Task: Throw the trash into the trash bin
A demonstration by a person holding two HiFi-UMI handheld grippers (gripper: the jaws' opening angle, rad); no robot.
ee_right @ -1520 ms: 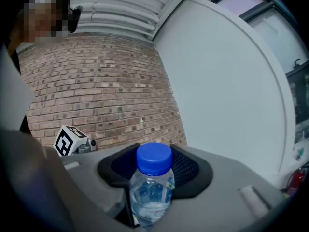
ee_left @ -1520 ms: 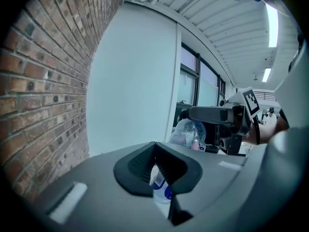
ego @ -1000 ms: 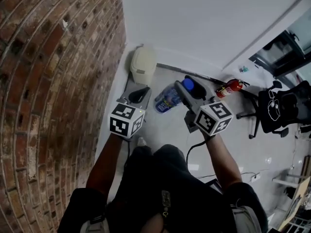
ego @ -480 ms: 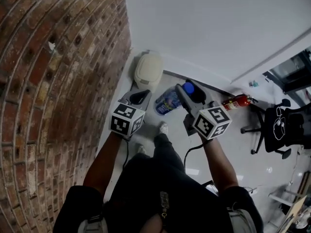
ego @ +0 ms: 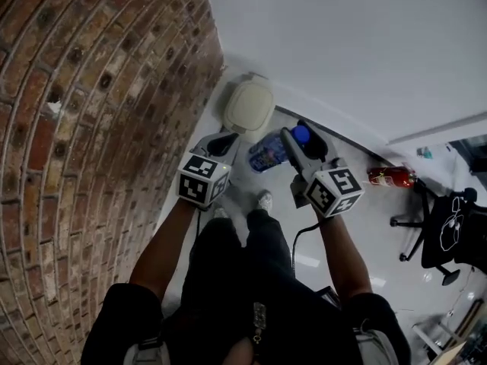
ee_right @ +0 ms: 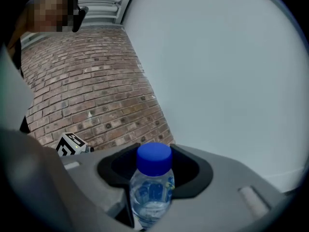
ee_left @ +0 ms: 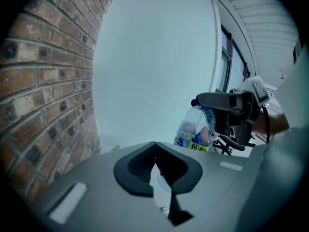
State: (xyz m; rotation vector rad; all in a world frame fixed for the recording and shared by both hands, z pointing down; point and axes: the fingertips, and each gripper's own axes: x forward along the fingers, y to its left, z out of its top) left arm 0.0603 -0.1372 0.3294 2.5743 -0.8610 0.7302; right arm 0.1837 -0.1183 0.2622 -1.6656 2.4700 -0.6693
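Observation:
A cream, dome-lidded trash bin (ego: 249,105) stands on the floor in the corner between the brick wall and the white wall. My right gripper (ego: 302,138) is shut on a clear plastic bottle (ego: 268,152) with a blue cap (ee_right: 154,157), held just right of the bin and short of it. In the right gripper view the bottle (ee_right: 152,192) stands upright between the jaws. My left gripper (ego: 221,145) hovers just short of the bin with its jaws together and nothing in them. From the left gripper view the bottle (ee_left: 197,129) shows to the right, in the other gripper.
The brick wall (ego: 91,128) runs close along the left and the white wall (ego: 342,44) closes the far side. A red fire extinguisher (ego: 392,176) lies on the floor at right, with a black office chair (ego: 450,230) beyond it. The person's shoe (ego: 263,200) is below the grippers.
Both grippers have moved forward toward the bin in the corner, the right one still carrying the bottle. The bin now lies closer to the grippers.

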